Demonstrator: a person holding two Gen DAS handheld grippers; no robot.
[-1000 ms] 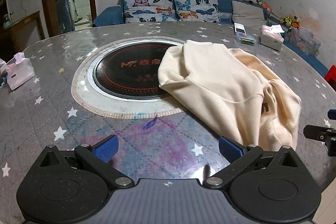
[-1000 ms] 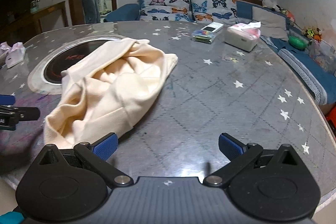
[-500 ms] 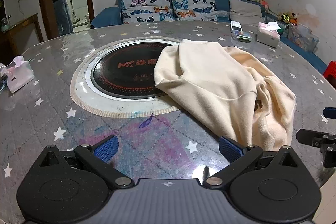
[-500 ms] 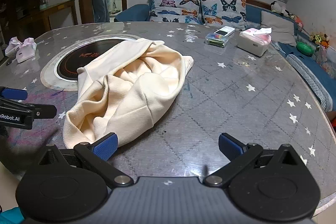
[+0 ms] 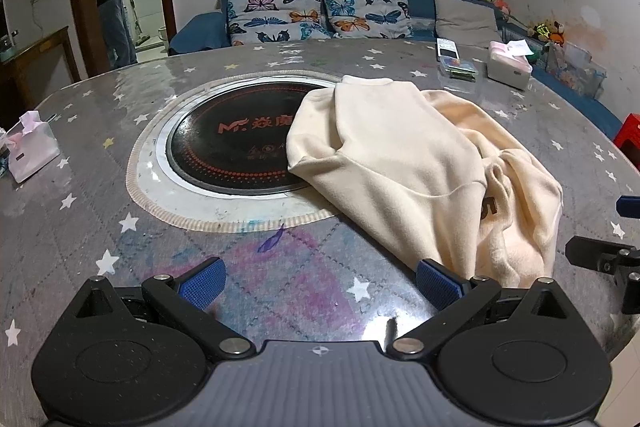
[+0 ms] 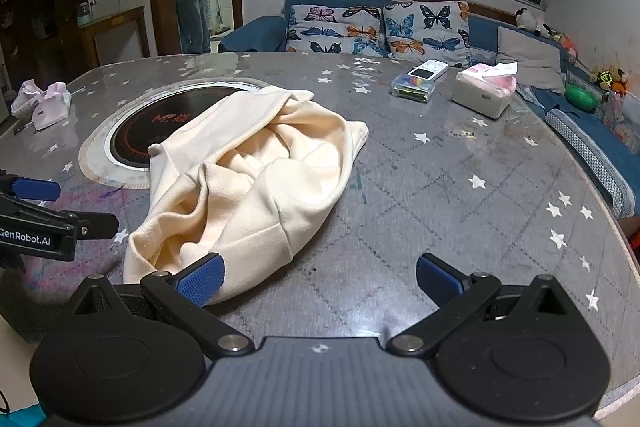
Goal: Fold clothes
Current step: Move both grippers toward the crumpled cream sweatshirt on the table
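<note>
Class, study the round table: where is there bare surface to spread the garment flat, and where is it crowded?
Bare: the starred table right of the cream sweatshirt, short of the tissue box. Also the near strip between sweatshirt and hotplate. Crowded: the far right, with the tissue box and plastic case.

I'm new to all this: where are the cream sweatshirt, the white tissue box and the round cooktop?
cream sweatshirt (image 6: 256, 183): right wrist view, crumpled middle.
white tissue box (image 6: 480, 99): right wrist view, front wall.
round cooktop (image 5: 232, 151): left wrist view, bare black glass.
</note>
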